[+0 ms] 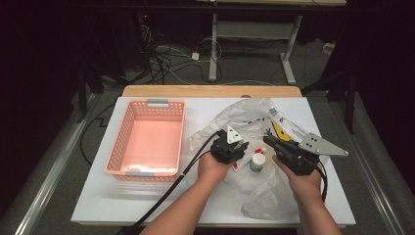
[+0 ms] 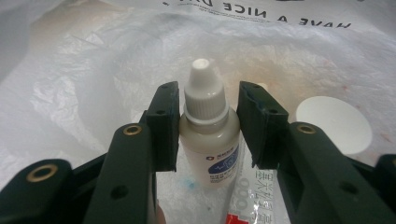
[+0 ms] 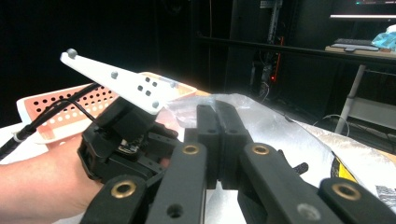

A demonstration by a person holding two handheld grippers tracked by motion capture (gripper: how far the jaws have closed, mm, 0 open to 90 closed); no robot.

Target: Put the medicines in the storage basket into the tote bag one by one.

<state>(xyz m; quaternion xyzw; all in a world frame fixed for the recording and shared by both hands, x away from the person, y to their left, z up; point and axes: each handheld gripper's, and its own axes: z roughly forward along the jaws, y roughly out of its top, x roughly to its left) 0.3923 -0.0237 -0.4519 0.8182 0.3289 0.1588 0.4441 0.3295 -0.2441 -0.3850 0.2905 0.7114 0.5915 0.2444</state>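
A small dropper bottle (image 2: 208, 135) is seen in the left gripper view: a milky, translucent plastic body with rounded shoulders, a white ribbed screw cap tapering to a blunt nozzle tip, and a white label printed with a blue emblem and blue characters. It is stood upright between the two black jaws of the left gripper (image 2: 208, 123). The jaws are spread and set to either side of the bottle's neck and shoulders; one pad lies against or just beside the shoulder, while a narrow gap is left at the other, so a firm pinch cannot be confirmed.

Under the bottle, crinkled, glossy, semi-transparent film of a plastic bag (image 2: 93, 79) is spread, with dark printed lettering at its far edge. Just below and beside the bottle's base, a flat sachet (image 2: 245, 196) with red and white print is laid on the film. Off to one side of the jaw, a round white lid (image 2: 334, 123) with a smooth matt top is seen.

In the high view the left gripper (image 1: 241, 145) is held over the bag (image 1: 244, 117), with a white-capped jar (image 1: 258, 162) near its tips and the red-and-white sachet (image 1: 243, 162) beside it. The right gripper (image 1: 270, 141) is held close by, on the other side of the jar. In the right gripper view its jaws (image 3: 218, 140) are pressed together with nothing visible between them. A pink perforated plastic basket (image 1: 147, 139) is placed well apart from both grippers, beyond the left hand (image 1: 211, 166).
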